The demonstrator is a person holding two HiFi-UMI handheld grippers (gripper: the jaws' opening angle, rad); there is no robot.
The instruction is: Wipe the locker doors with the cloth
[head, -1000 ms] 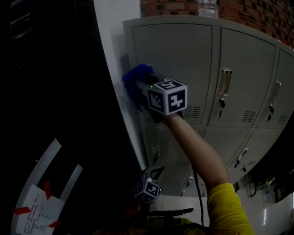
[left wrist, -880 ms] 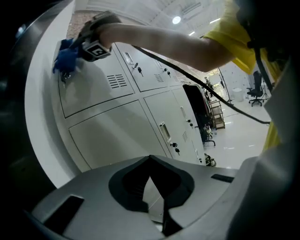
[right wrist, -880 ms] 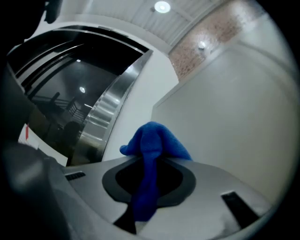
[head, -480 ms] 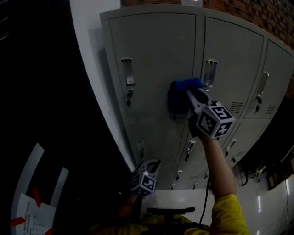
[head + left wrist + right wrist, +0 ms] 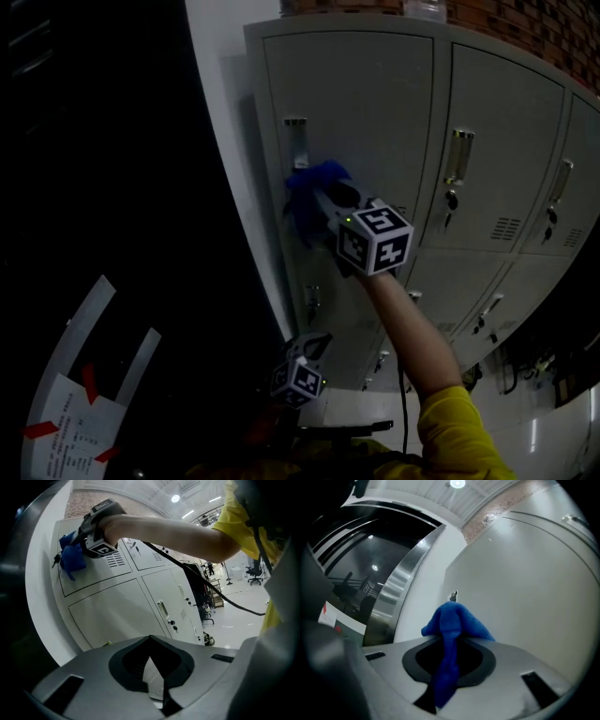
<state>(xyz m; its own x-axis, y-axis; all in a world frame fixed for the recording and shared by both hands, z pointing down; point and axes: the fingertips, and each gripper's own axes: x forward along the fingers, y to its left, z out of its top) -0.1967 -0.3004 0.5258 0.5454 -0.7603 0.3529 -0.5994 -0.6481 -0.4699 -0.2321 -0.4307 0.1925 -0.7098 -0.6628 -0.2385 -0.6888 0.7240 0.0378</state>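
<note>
A blue cloth (image 5: 312, 195) is pressed against the top-left grey locker door (image 5: 375, 112), just under its handle (image 5: 295, 141) at the door's left side. My right gripper (image 5: 325, 195) is shut on the cloth, and its marker cube (image 5: 375, 240) faces me. In the right gripper view the cloth (image 5: 452, 625) bunches out of the shut jaws against the door (image 5: 520, 583). My left gripper (image 5: 314, 349) hangs low by the bottom lockers, shut and holding nothing. In the left gripper view the cloth (image 5: 71, 557) and the right gripper's cube (image 5: 101, 549) show at the upper left.
More grey locker doors (image 5: 497, 141) with handles and keys run to the right and below. A white column (image 5: 230, 159) borders the lockers on the left, with a dark area beyond. A brick wall (image 5: 525, 28) stands above. Taped paper (image 5: 75, 422) lies at the lower left.
The right gripper has swept the cloth from the door's right side back to its left, ending under the handle. The left gripper has stayed low.
</note>
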